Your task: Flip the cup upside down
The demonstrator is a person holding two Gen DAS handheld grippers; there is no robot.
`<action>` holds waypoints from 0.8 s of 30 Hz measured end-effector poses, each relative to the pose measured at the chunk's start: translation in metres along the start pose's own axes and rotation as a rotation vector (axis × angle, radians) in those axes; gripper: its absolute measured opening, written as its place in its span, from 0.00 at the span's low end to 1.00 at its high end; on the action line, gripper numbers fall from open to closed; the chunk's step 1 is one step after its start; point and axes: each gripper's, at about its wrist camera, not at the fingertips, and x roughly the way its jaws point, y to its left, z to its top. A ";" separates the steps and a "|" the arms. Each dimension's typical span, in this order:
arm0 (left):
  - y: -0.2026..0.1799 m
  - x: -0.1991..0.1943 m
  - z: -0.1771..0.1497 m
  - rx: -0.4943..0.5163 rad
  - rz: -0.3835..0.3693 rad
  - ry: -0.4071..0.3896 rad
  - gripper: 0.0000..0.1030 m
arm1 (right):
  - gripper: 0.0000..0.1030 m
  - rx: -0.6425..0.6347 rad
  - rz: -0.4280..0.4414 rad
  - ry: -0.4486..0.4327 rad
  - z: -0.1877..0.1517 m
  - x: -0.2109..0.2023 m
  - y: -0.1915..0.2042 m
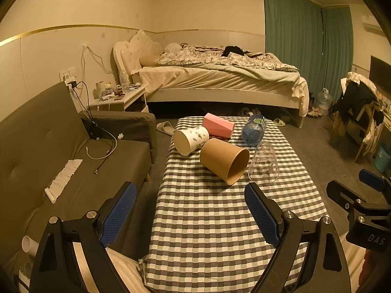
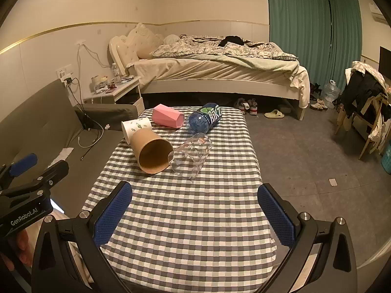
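Several cups lie on their sides on the checkered table: a brown paper cup, a white leaf-print cup, a pink faceted cup and a clear plastic cup. A blue bottle lies behind them. My left gripper is open and empty, over the table's near left part. My right gripper is open and empty over the near end; it also shows in the left wrist view.
A grey sofa with cables and a tissue stands left of the table. A bed and a nightstand are behind. A chair with clothes and a blue basket stand at the right on open floor.
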 end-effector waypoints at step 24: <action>0.001 0.003 -0.001 -0.004 0.002 0.007 0.90 | 1.00 -0.008 0.006 0.019 -0.002 0.011 0.004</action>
